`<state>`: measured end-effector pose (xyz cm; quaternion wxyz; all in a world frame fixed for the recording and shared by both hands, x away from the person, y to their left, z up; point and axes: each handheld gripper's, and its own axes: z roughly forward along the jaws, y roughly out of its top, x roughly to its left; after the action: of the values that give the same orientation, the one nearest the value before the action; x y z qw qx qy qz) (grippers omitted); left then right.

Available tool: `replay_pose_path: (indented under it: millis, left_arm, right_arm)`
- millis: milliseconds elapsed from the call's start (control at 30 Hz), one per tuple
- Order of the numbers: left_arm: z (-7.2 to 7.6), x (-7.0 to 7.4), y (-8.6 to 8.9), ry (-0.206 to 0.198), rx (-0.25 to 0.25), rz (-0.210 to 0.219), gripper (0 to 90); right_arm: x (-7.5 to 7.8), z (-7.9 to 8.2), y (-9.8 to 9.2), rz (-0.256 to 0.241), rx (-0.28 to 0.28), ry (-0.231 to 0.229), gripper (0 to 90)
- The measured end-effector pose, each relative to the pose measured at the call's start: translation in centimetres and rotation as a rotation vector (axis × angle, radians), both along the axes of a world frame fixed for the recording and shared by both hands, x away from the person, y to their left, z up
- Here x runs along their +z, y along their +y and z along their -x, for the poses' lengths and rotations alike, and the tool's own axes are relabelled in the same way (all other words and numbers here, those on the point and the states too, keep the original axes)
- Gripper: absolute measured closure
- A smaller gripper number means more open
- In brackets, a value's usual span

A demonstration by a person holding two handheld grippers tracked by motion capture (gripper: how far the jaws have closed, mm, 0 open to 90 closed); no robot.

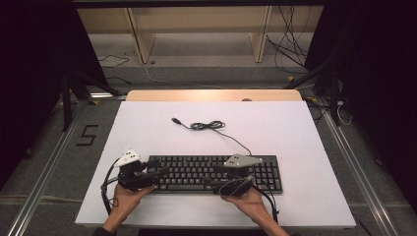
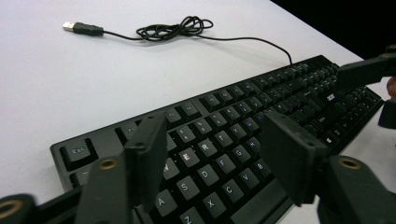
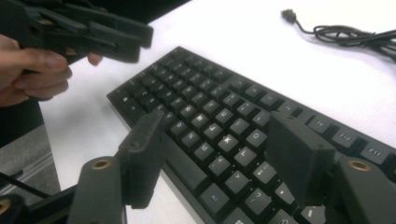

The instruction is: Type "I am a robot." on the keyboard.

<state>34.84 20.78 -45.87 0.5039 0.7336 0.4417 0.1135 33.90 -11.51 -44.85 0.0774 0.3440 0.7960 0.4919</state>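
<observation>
A black keyboard (image 1: 216, 172) lies flat near the front of the white table top (image 1: 275, 132). Its thin cable runs back to a loose coil (image 1: 207, 126) and a free USB plug (image 1: 174, 120). My left gripper (image 1: 158, 173) hovers over the keyboard's left end, jaws open, with only keys (image 2: 219, 140) showing between its fingers (image 2: 147, 149). My right gripper (image 1: 212, 179) hangs over the middle of the front rows, also open, its fingers (image 3: 294, 154) astride the keys (image 3: 224, 140). In the right gripper view the left gripper (image 3: 116, 35) shows at upper left, with the person's hand (image 3: 32, 70) on it.
Bare white surface extends behind and to the right of the keyboard (image 2: 299, 88). A wooden strip (image 1: 214, 95) borders the table's back edge. Beyond it are a wooden frame (image 1: 196, 29) and floor cables (image 1: 290, 49). Dark stands (image 1: 69, 88) flank both sides.
</observation>
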Motion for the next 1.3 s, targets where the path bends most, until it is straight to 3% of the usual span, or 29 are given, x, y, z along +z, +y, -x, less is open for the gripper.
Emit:
replay_pose_path:
  millis: [267,400,633,1300]
  left_arm:
    - [-1.0,-0.2,-1.3,0.043,-0.043,-0.031,62.3]
    - [-1.7,-0.3,-2.0,0.056,-0.069,-0.069,73.4]
    - [-2.7,-1.0,-2.8,0.091,-0.077,-0.106,86.4]
    - [-3.6,-2.0,-3.9,0.130,-0.088,-0.186,89.0]
  right_arm:
    - [0.4,0.3,-0.7,-0.018,-0.020,-0.014,33.9]
    - [0.4,0.4,-1.0,-0.027,-0.024,-0.020,33.7]
    - [0.4,0.4,-1.0,-0.024,-0.021,-0.021,33.7]
    - [0.6,0.5,-1.0,-0.037,-0.030,-0.039,30.9]
